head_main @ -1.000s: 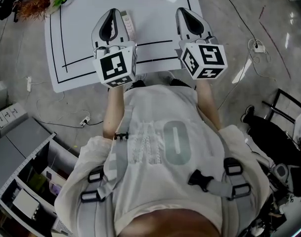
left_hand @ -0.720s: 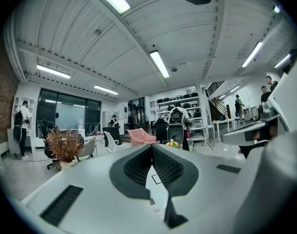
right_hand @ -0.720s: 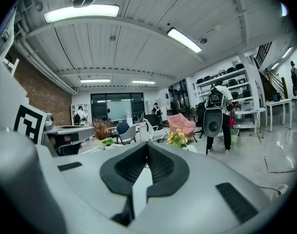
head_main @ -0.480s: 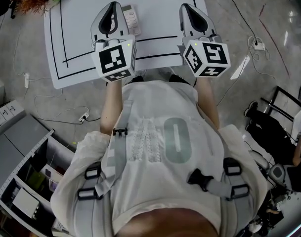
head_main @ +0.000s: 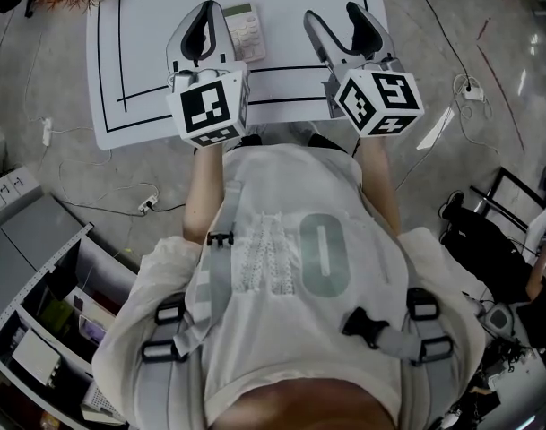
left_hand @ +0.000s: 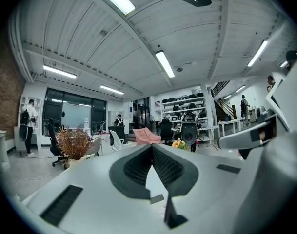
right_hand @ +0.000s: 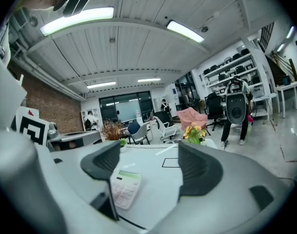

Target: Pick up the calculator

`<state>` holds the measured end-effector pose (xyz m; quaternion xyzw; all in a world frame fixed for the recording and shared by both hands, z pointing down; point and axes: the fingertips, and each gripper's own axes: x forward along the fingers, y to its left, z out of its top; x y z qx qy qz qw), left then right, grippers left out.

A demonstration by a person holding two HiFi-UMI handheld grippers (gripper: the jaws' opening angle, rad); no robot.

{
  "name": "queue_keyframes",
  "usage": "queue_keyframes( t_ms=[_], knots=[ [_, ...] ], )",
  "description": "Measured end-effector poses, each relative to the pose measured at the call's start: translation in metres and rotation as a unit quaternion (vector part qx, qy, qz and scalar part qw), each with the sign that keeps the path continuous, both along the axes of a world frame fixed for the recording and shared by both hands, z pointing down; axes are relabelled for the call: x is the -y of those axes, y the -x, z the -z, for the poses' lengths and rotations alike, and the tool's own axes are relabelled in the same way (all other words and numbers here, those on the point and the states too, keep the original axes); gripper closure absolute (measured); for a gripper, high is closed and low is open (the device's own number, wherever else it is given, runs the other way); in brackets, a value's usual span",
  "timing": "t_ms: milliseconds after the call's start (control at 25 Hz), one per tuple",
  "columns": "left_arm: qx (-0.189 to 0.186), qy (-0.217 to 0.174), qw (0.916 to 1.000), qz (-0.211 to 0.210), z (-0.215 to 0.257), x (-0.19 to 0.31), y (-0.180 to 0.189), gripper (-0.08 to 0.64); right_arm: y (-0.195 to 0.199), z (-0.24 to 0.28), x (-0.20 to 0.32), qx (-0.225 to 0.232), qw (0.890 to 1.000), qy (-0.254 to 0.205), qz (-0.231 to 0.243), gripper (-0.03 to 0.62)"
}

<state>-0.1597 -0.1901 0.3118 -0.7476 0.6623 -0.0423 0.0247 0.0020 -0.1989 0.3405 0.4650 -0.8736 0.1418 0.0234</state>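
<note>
The person wears a pale T-shirt (head_main: 281, 195) with short, loose sleeves and a large grey 0 (head_main: 319, 256) printed on it. Just left of the 0 runs a ribbed pale strip (head_main: 265, 253), and beyond that a grey harness strap (head_main: 214, 280) with a small black clip (head_main: 220, 238). Below the 0, on either side, black buckles (head_main: 362, 322) sit on grey webbing. Above the 0, the left hand-held gripper (head_main: 206, 9) and right hand-held gripper (head_main: 335, 18) are light grey with dark ribbed pads (right_hand: 201, 167). Each carries a cube (head_main: 208, 107) of black-and-white square markers. The right one's jaws are opening, with nothing between them.
</note>
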Motion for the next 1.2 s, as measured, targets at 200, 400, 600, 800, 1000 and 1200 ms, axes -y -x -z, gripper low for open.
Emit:
queue_keyframes(
  t_ms=[200, 400, 600, 800, 1000, 1200],
  knots=[
    [-0.005, 0.003, 1.0, 0.005, -0.002, -0.002, 0.005, 0.54, 0.006, -0.007, 0.004, 0.008, 1.0, 0.023, -0.002, 0.153],
    [-0.005, 0.001, 1.0, 0.004, -0.001, -0.002, 0.006, 0.538, 0.001, -0.009, 0.005, 0.017, 0.999, 0.032, -0.008, 0.155],
    [-0.005, 0.002, 1.0, 0.005, 0.0, -0.001, 0.007, 0.54, 0.001, -0.01, 0.007, 0.016, 0.999, 0.035, -0.006, 0.155],
    [-0.003, 0.001, 0.9999, 0.01, -0.001, -0.002, 0.013, 0.54, 0.012, -0.014, 0.007, 0.005, 0.999, 0.042, 0.018, 0.155],
    [-0.004, 0.008, 0.9996, 0.026, -0.005, -0.006, 0.026, 0.539, 0.029, -0.019, 0.012, 0.007, 0.996, 0.062, 0.058, 0.155],
    [-0.011, 0.023, 0.9984, 0.051, -0.014, -0.008, 0.042, 0.539, 0.051, -0.024, 0.025, -0.011, 0.991, 0.076, 0.11, 0.155]
  ],
)
